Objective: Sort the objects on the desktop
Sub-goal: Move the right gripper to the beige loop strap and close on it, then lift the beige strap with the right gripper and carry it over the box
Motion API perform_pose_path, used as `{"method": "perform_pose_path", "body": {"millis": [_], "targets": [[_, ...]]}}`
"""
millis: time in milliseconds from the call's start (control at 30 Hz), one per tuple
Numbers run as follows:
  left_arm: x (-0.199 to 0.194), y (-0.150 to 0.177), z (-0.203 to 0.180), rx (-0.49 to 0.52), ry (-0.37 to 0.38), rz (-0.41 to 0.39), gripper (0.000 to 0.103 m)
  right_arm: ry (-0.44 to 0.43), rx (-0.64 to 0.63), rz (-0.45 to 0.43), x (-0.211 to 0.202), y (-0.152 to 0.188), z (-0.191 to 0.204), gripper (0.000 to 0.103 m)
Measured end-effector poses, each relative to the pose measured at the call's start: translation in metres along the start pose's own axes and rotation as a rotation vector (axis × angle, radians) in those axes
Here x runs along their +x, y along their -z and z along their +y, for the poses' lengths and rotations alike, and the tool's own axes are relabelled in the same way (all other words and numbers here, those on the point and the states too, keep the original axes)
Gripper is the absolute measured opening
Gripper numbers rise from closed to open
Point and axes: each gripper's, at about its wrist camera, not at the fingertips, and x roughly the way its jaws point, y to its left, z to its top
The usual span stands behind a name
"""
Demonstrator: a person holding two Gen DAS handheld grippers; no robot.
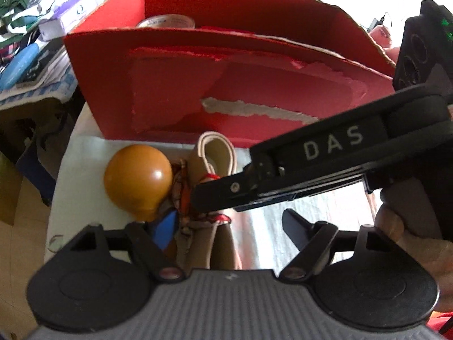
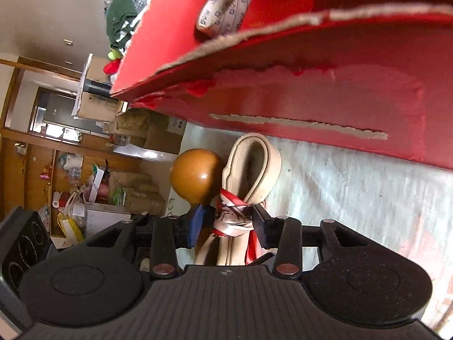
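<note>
Clamping the beige strap bundle (image 2: 249, 170), the right gripper (image 2: 229, 223) (left gripper (image 1: 226, 223) apart) sees tape roll (image 2: 223, 8).

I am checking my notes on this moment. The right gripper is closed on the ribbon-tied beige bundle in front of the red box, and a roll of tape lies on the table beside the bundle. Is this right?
One detail is wrong. The roll of tape is not on the table; it lies inside the red box, as the right wrist view shows. The right gripper is indeed closed on the ribbon-tied beige bundle in front of the box.

Folded beige strap (image 2: 249, 167) bound by a red-white ribbon (image 2: 233, 215), beside a glossy orange ball (image 2: 196, 174), before a red cardboard box (image 2: 325, 85).
</note>
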Motion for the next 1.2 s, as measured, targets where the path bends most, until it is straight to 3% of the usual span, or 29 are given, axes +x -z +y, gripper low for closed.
{"method": "perform_pose_path", "body": {"millis": [33,233,500,600,733,1067,1200], "targets": [[0.001,0.000,0.000,0.002,0.001,0.004,0.081,0.007,0.008,0.004,0.001,0.001,-0.002,0.033],[0.004,0.000,-0.007,0.046,0.031,0.013,0.081,0.009,0.034,-0.020,-0.015,0.007,-0.013,0.027],[0.013,0.001,-0.034,0.145,0.100,0.058,0.081,0.073,0.055,-0.104,-0.064,0.025,-0.026,0.026],[0.020,0.000,-0.044,0.165,0.132,0.082,0.081,0.143,0.086,-0.118,-0.077,0.031,-0.035,0.026],[0.028,-0.002,-0.061,0.203,0.171,0.110,0.074,0.188,0.128,-0.142,-0.087,0.041,-0.046,0.027],[0.037,-0.002,-0.093,0.297,0.121,0.097,0.067,0.189,0.159,-0.180,-0.083,0.047,-0.050,0.036],[0.035,0.002,-0.101,0.324,0.098,0.092,0.065,0.165,0.196,-0.168,-0.077,0.049,-0.057,0.030]]}}
